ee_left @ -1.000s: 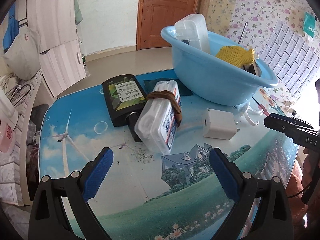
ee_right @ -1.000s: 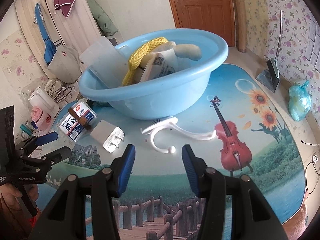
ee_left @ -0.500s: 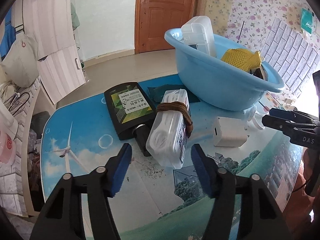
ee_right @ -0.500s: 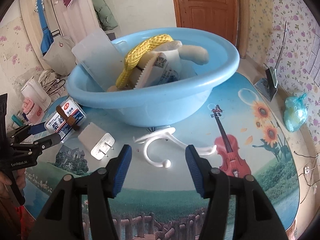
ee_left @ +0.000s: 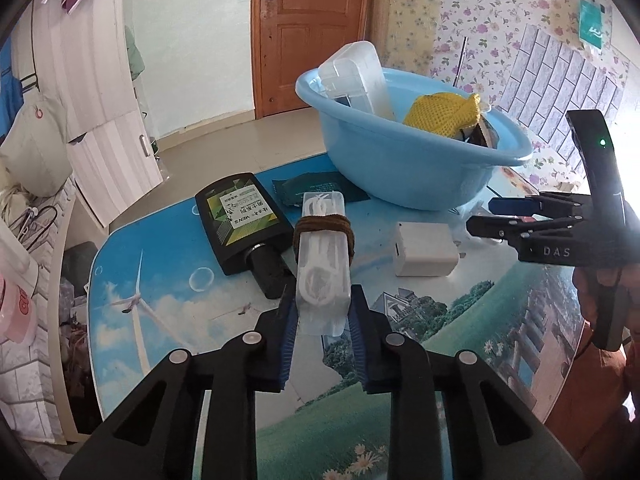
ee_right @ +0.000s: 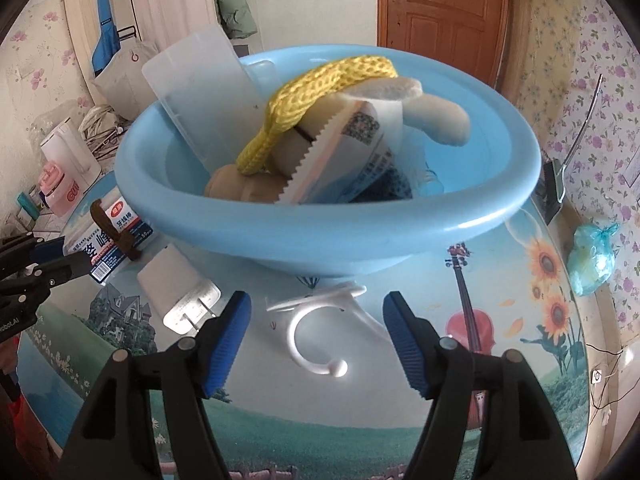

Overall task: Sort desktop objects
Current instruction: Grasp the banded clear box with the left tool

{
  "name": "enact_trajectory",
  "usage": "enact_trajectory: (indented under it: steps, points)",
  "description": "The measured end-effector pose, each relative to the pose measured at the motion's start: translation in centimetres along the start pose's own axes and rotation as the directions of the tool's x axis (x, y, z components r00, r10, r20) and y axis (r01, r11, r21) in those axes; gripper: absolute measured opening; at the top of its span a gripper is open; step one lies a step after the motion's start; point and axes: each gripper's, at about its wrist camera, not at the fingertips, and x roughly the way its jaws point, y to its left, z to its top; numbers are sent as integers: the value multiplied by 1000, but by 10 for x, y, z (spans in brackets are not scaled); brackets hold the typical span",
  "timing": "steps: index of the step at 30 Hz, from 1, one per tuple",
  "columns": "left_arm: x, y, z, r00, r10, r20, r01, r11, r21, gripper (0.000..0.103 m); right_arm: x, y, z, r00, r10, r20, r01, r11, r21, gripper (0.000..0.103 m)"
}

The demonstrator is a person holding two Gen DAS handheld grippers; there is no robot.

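Note:
My left gripper (ee_left: 322,312) is shut on the near end of a clear floss-pick box (ee_left: 322,260) bound with a brown band; the box also shows in the right wrist view (ee_right: 108,240). A black bottle (ee_left: 244,224) lies just left of it. A white charger (ee_left: 424,248) lies to its right, seen too in the right wrist view (ee_right: 176,292). My right gripper (ee_right: 316,332) is open around a white plastic hook (ee_right: 320,320) on the table, just before the blue basin (ee_right: 320,236). The basin (ee_left: 400,168) holds a clear box, yellow mesh and packets.
A dark green packet (ee_left: 320,190) lies under the basin's near edge. The table edge (ee_left: 96,280) curves at the left, with shelves and clutter beyond. A teal bag (ee_right: 592,260) lies on the floor at the right. A wooden door (ee_left: 312,32) is behind.
My left gripper moved forward and closed on the floss-pick box. My right gripper moved closer to the basin and opened wider around the white hook.

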Motion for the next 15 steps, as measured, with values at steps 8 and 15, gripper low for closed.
enact_trajectory:
  steps: [8,15]
  points:
    - [-15,-5,-17,1000,-3,-15,3,1000,18,23,-19,-3,-16,999,43,16,-43,999,13,24]
    - [-29,-11,-31,1000,-4,-31,5,1000,29,23,-35,0,-34,998,64,1,-64,997,37,13]
